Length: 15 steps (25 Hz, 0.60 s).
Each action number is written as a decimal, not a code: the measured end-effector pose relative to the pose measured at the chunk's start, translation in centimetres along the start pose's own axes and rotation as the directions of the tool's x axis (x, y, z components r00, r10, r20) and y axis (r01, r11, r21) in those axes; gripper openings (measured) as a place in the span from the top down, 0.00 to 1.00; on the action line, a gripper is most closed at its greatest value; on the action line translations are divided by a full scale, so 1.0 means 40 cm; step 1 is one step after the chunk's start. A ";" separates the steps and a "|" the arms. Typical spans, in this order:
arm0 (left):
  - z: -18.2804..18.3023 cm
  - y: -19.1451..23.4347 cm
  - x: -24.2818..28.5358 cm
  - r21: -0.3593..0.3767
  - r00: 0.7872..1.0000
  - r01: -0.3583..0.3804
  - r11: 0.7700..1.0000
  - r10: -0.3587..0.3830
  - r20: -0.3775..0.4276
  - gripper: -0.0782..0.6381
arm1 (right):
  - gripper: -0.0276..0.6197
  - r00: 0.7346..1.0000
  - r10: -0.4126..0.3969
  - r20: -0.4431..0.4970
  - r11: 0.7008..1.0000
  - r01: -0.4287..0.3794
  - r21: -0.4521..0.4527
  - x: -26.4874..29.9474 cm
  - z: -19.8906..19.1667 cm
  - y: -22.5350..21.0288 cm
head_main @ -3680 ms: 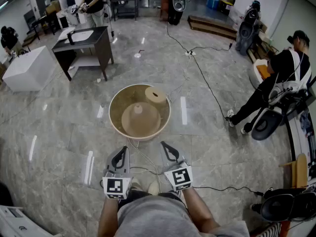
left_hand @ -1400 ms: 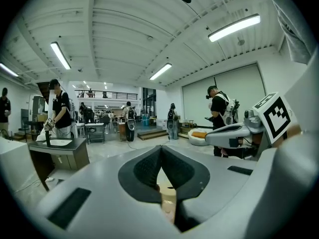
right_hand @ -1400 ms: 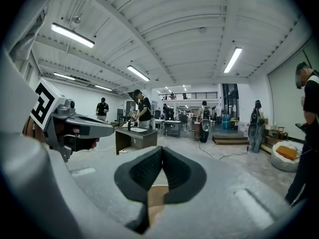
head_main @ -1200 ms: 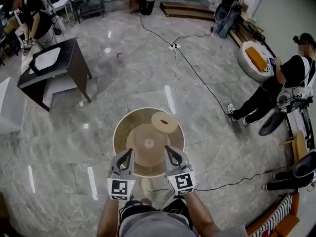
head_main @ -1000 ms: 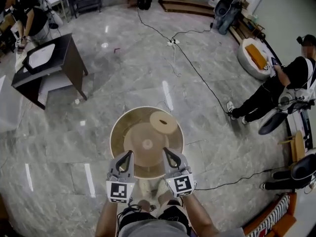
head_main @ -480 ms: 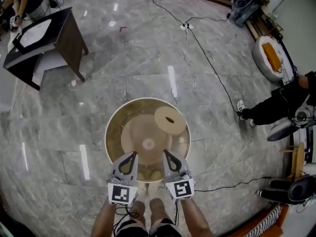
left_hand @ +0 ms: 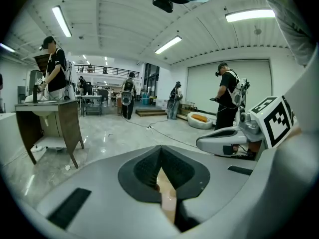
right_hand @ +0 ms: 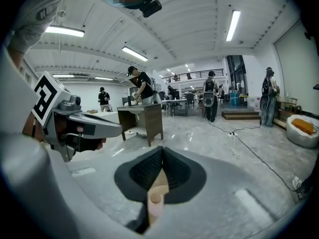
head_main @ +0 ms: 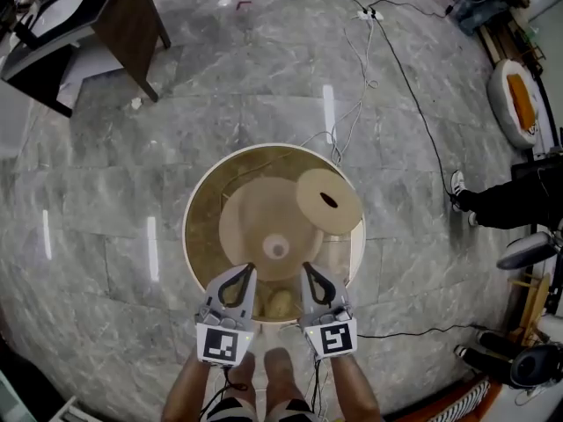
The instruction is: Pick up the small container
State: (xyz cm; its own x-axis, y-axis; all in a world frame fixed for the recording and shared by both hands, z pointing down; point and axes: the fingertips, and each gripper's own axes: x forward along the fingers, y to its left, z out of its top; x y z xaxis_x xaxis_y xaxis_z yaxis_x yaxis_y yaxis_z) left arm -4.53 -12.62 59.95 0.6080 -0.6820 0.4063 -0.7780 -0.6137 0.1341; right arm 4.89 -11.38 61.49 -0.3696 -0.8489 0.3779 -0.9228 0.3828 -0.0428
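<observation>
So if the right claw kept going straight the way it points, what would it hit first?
The right claw would probably meet the tan dome inside the round tub, near its knob; depth is unclear.

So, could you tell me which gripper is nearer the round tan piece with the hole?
Right. The right gripper is at the basin's near rim, just below and left of the round tan piece; the left gripper is beside it, farther left.
</observation>
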 end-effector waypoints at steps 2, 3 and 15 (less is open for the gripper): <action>-0.048 0.010 0.023 -0.014 1.000 -0.012 1.000 0.012 -0.009 0.87 | 0.96 1.000 0.020 -0.010 1.000 -0.020 -0.008 0.026 -0.049 -0.001; -0.069 0.012 0.033 -0.022 1.000 -0.018 1.000 0.018 -0.010 0.87 | 0.96 0.999 0.030 -0.014 0.999 -0.030 -0.010 0.036 -0.071 -0.001; -0.273 0.041 0.107 -0.072 0.997 -0.049 0.996 0.045 -0.062 0.87 | 0.95 0.992 0.119 -0.035 0.993 -0.119 -0.004 0.140 -0.274 0.006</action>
State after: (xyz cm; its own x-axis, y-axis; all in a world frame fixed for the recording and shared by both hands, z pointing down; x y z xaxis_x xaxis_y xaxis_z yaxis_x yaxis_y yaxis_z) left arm -4.92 -12.19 71.78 0.5616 -0.6831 0.4670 -0.8164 -0.5491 0.1786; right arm 3.80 -12.06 73.74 -0.4730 -0.7840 0.4020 -0.8717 0.4828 -0.0840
